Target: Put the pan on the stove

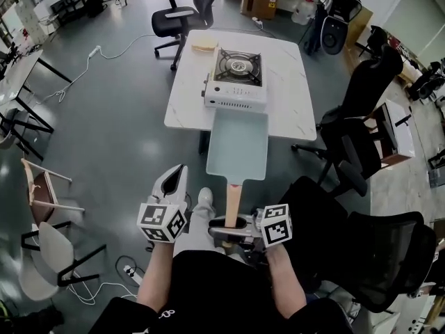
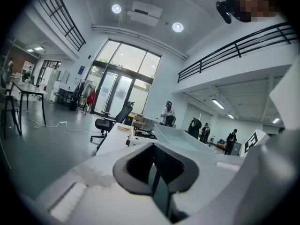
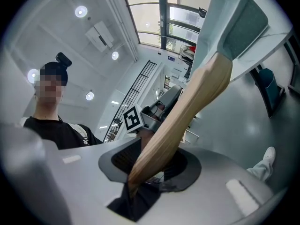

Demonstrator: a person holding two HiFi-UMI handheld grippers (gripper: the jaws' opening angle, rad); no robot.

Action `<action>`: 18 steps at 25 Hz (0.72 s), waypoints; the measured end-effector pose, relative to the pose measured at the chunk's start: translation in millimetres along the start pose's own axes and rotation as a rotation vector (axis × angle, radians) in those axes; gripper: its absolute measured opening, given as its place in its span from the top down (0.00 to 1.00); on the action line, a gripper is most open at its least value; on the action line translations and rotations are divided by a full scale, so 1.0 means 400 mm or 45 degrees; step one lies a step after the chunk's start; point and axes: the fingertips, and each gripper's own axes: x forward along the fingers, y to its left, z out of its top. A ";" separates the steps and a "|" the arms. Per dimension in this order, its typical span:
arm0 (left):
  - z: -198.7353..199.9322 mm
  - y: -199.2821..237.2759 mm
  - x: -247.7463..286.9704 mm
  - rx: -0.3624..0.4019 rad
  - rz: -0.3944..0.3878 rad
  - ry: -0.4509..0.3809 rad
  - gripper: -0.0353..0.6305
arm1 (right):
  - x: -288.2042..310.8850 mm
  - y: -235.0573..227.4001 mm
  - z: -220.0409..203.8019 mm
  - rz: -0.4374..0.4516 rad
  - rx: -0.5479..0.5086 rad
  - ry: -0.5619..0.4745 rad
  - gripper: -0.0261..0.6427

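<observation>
Right claw [image 1: 233,223] is clamped on the wooden handle [image 1: 233,200] of the pan [image 1: 237,145], gripping near the handle's end. In the right gripper view I see the handle [image 3: 187,111] running straight out from between the jaws of my right claw [image 3: 140,172], with the pale rectangular pan [image 3: 234,27] at the far end of it.

The pan is held in the air, level, open side up. In the head view its far edge overlaps the near side of the white table [image 1: 292,82] and sits just short of the front of the stove [image 1: 236,78]. It is not on the burner yet. The stove stands on the table, burner side up, nothing on it.

Left claw [image 1: 177,176] hangs off to the left of the pan's handle, apart from it. In the left gripper view, the jaws of that claw [image 2: 157,182] are closed together with nothing between them. Ahead of it I can see the pan [image 2: 183,139], the stove [image 2: 143,134] and the table [image 2: 115,139].

A black office chair [image 1: 184,12] stands beyond the table.
</observation>
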 end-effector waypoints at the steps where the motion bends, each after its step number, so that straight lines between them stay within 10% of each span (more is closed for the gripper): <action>1: 0.006 0.005 0.016 0.003 -0.002 -0.002 0.96 | -0.002 -0.008 0.013 -0.001 -0.001 0.001 0.77; 18: 0.129 0.075 0.240 0.107 -0.039 0.011 0.96 | 0.020 -0.124 0.244 -0.026 0.011 0.006 0.77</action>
